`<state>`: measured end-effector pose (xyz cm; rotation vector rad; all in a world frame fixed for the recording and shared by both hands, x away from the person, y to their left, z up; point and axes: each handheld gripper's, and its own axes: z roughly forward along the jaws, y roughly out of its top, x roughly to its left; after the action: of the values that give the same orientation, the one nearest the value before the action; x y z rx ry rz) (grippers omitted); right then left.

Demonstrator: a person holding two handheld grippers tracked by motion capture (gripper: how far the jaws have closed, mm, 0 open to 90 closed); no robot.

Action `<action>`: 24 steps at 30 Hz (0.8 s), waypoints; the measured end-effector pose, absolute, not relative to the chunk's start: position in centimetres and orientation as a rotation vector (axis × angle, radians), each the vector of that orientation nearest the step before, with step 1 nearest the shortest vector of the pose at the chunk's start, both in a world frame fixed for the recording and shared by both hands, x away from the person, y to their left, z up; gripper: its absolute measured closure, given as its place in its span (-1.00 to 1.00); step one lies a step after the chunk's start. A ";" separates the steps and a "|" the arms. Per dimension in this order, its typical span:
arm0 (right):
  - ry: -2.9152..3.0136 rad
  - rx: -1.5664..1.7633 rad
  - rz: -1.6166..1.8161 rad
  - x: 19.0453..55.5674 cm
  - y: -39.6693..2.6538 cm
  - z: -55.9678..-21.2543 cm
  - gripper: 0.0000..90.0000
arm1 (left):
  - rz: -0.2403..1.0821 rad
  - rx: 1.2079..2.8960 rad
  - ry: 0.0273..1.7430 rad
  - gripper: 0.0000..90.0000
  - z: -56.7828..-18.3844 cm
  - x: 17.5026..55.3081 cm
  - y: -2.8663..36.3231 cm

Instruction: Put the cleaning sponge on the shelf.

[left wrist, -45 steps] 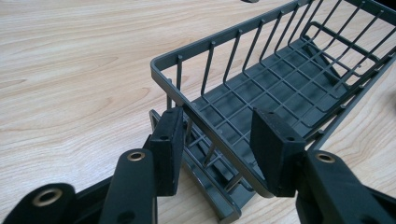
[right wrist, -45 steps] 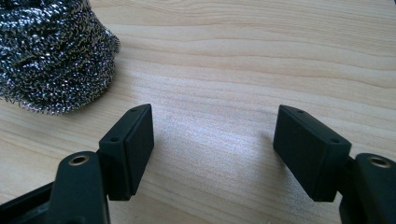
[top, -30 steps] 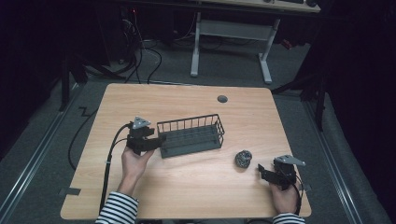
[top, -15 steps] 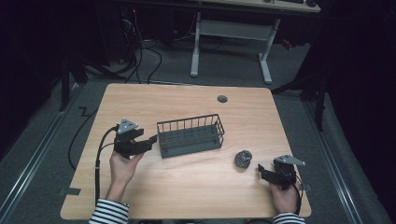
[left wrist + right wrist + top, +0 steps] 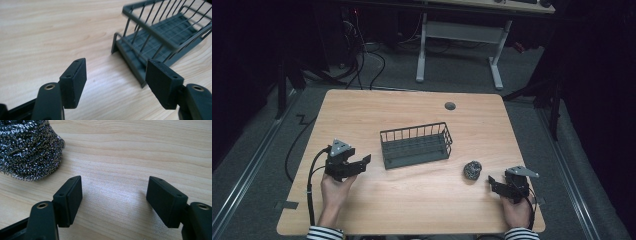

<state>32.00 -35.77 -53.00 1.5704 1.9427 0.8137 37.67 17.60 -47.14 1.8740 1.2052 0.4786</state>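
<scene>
On the worktop [image 5: 412, 200], centre, stands a dark wire basket [image 5: 415, 145], empty. A steel-wool scourer [image 5: 472, 170] lies apart from it, near the right gripper [image 5: 499, 186], whose fingers are spread and hold nothing. The left gripper [image 5: 357, 164], fingers likewise parted and empty, sits just beside the basket's end. Judgement: no grasp is made; the next move likely calls for closing on the scourer.

I count one wire basket [image 5: 415, 145], just ahead of my left jaws and off to their right; one steel-wool scourer [image 5: 472, 170], ahead and left of my right jaws; two grippers, a left [image 5: 362, 162] and a right [image 5: 491, 182]; one table [image 5: 412, 210].
</scene>
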 end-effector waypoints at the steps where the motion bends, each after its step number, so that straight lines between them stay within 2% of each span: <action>1: 1.943 1.570 0.814 32.0 -35.8 -53.0 -0.35 | 0.479 1.874 1.205 -0.25 -47.1 37.7 17.6; 10: 1.942 1.573 0.814 32.0 -35.7 -53.0 -0.35 | 0.500 1.907 1.273 -0.28 -50.0 37.2 18.3; 24: 1.942 1.569 0.812 32.0 -35.7 -53.0 -0.35 | 0.542 1.982 1.329 -0.32 -52.3 37.8 17.9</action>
<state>32.03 -35.75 -53.01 1.5693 1.9419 0.8124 37.83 17.91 -52.33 1.9817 1.3286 0.5423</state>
